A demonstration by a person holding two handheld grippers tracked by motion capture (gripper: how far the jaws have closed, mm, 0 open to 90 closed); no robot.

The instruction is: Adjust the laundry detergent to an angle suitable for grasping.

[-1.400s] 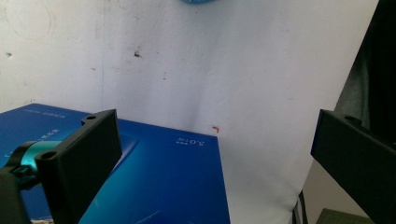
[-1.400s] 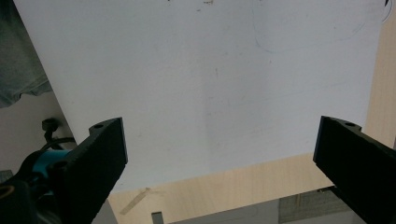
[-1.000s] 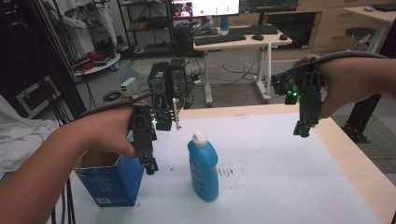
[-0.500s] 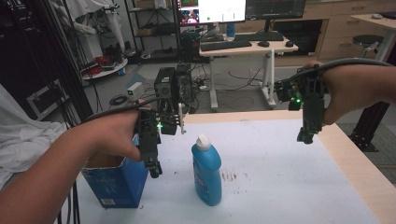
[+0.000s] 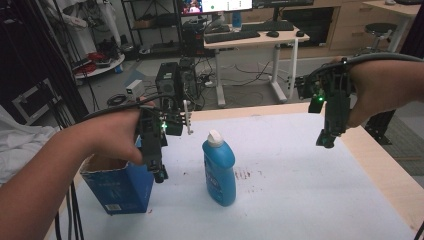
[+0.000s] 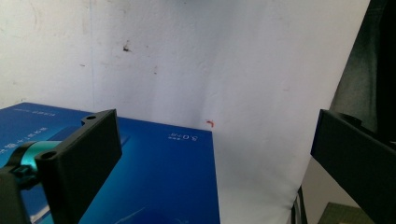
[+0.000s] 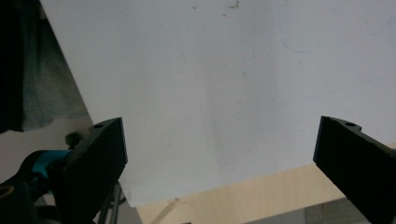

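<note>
Blue box (image 5: 120, 187): stands open-topped on the white table (image 5: 300, 190), well to the left of the blue bottle (image 5: 219, 167); in the left gripper view its printed blue side (image 6: 154, 177) lies right under the jaws.

Left hand (image 5: 112, 140): wraps the gripper body to the left of the bottle, above the right edge of the box.

Left gripper (image 5: 159, 176): points down, its tip hanging just past the box's right wall, between the box and the bottle and apart from both.

Left gripper fingers (image 6: 84, 154): spread wide, one at each side of the left gripper view, with the box side and bare white table showing between them; they grip nothing, and no contact with the box can be made out.

Blue bottle: upright with a white cap, near the middle of the table, untouched by either gripper.

Right gripper (image 5: 326, 141): hangs tip-down well to the right of the bottle, above the table's right part close to its wooden edge.

Right gripper fingers (image 7: 100, 144): far apart and empty; between them the right gripper view shows white table surface and the pale wooden rim (image 7: 243, 196), nothing pinched or touched.

Right hand (image 5: 380, 87): holds the gripper body up and to the right of the bottle.
</note>
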